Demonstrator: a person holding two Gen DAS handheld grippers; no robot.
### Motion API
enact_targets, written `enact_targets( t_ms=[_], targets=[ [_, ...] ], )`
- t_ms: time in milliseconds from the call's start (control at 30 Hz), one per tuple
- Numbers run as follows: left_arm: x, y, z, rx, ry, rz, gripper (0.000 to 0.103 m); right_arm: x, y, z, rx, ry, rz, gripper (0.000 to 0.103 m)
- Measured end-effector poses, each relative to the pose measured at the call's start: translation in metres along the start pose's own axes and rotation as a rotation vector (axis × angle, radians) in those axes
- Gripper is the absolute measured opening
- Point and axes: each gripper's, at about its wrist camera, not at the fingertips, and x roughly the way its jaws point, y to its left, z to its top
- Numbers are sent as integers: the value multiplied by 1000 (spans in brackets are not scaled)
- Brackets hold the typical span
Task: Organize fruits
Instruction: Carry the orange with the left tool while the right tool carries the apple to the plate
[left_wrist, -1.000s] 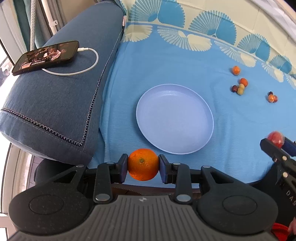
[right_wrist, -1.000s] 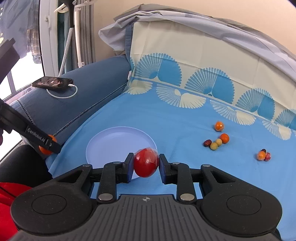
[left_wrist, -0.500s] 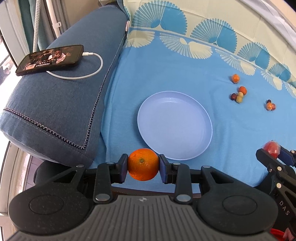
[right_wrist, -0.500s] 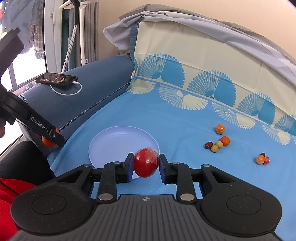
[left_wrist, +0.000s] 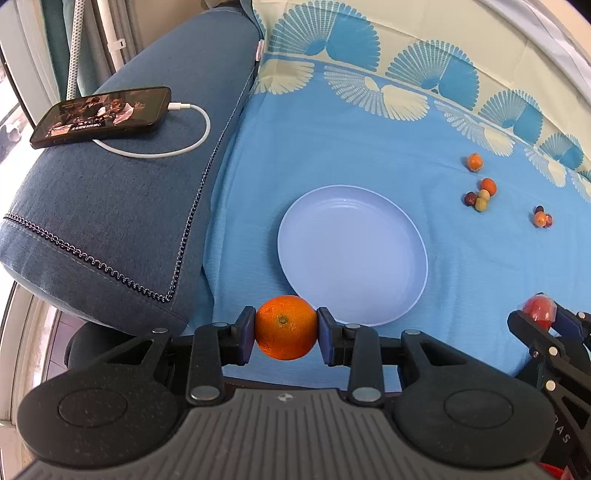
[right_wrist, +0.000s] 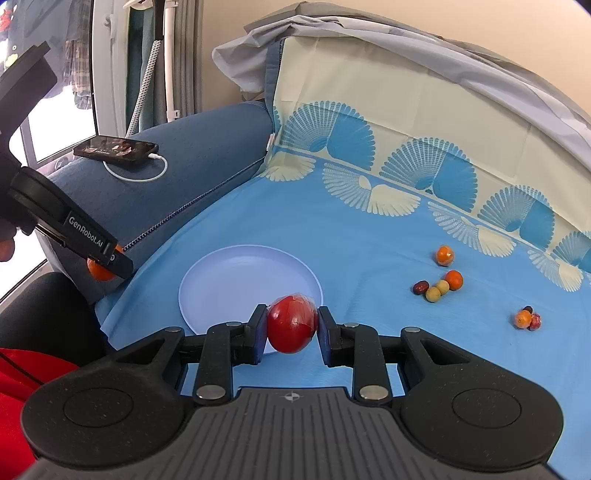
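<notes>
White lettering "GenRobot.AI" runs along the black plastic left gripper (right_wrist: 105, 258), at nine o'clock in the right wrist view. The black right gripper (left_wrist: 537, 314) carries partial letters "AS" at four o'clock. The black smartphone (left_wrist: 101, 115) screen's caption is unreadable.

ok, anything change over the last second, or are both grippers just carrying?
No grasp change: left gripper stays shut on the orange, right gripper on the red fruit. In the left wrist view the plate and phone slid downward, as if that gripper tilted up or drew back; the right view shifted similarly. The plate holds no fruit and the small fruits lie as before.
</notes>
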Motion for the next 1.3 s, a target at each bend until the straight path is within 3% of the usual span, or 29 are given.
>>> enact_targets(
  t_ms=[667, 1300],
  targets=[
    [26, -1, 31, -8, 6, -12, 38, 35, 8, 9, -14, 38, 25, 29],
    [105, -23, 64, 50, 116, -17, 38, 121, 8, 13, -18, 156, 75, 30]
  ],
)
